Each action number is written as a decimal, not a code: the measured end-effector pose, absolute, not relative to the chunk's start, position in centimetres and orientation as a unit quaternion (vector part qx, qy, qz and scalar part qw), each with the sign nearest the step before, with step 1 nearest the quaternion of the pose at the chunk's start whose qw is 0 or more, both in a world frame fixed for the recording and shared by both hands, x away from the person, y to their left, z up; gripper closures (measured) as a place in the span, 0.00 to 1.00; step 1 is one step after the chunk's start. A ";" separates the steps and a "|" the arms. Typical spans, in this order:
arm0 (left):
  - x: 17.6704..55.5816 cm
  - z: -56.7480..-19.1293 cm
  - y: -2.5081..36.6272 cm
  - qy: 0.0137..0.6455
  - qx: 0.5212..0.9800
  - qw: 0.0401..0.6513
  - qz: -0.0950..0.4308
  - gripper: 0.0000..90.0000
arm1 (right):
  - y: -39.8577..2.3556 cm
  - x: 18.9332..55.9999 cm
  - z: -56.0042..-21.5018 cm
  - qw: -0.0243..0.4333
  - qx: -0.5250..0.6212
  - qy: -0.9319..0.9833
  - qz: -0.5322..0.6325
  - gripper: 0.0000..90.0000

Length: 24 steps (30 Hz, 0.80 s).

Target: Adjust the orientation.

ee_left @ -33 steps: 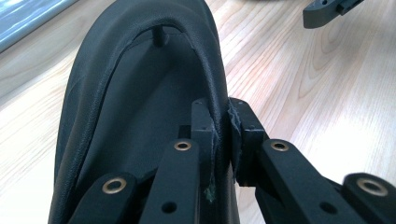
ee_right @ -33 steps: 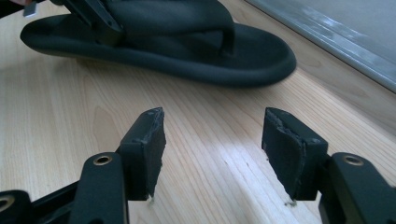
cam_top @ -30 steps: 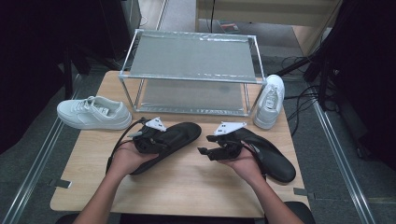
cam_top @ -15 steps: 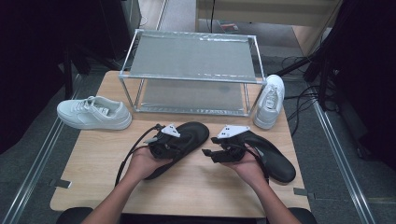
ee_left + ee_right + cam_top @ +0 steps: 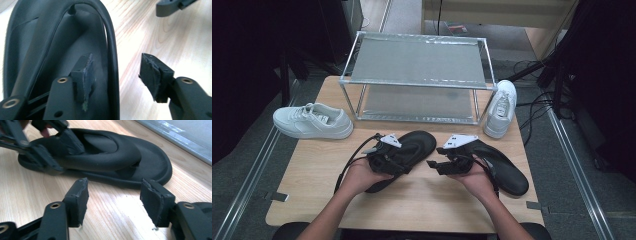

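Hands low in the high view hold both grippers. Left gripper (image 5: 404,161), jaws just opened, straddles the rim of the left black rubber thong sandal (image 5: 419,145) at centre without pressing it. Right gripper (image 5: 435,165) gapes empty over the second black sandal (image 5: 507,172). Beyond stand a metal shelf rack (image 5: 417,82) and two white sneakers (image 5: 312,121).

The bench (image 5: 422,200) is pale wood with a visible grain and a smooth, faintly shiny top. On it, the two black sandals (image 5: 404,157) (image 5: 502,167) look like matt rubber or foam, smooth with a soft sheen on the straps. Behind them, the rack (image 5: 417,75) has bright metal tubes and dull grey shelves. The white sneakers (image 5: 312,121) (image 5: 501,107) beside the rack look like smooth leather. The hand-held gripper (image 5: 116,72) has matt black plastic jaws with rough, frayed pads (image 5: 150,72).
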<state>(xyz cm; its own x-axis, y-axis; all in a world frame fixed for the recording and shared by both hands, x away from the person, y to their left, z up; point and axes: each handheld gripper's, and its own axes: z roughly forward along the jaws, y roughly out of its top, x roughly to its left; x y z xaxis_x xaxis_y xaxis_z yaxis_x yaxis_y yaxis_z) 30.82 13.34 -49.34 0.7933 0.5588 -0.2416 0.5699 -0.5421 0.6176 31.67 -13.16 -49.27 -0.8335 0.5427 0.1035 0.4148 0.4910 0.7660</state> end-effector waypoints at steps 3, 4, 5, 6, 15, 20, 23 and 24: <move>30.4 -48.9 14.1 0.318 0.880 0.352 0.001 0.46 | -13.0 31.6 -49.3 0.073 0.278 0.860 0.422 0.46; 30.2 -48.7 14.6 0.318 0.880 0.354 0.009 0.46 | -13.0 31.6 -49.3 0.072 0.276 0.860 0.422 0.46; 30.1 -48.6 14.9 0.321 0.876 0.359 0.012 0.46 | -12.9 31.6 -49.3 0.071 0.275 0.861 0.422 0.46; 30.1 -48.4 15.3 0.322 0.874 0.363 0.010 0.46 | -12.8 31.6 -49.3 0.071 0.274 0.862 0.422 0.47; 29.5 -47.6 18.5 0.343 0.860 0.376 0.038 0.46 | -11.9 31.8 -49.3 0.063 0.271 0.861 0.426 0.50; 29.2 -47.6 20.2 0.361 0.853 0.376 0.036 0.56 | -11.0 32.0 -49.4 0.050 0.264 0.863 0.428 0.55; 29.1 -47.7 21.2 0.380 0.844 0.377 0.031 0.69 | -10.4 32.1 -49.4 0.047 0.260 0.866 0.425 0.57; 29.1 -47.8 21.9 0.390 0.839 0.378 0.034 0.76 | -10.2 32.2 -49.4 0.046 0.257 0.866 0.427 0.61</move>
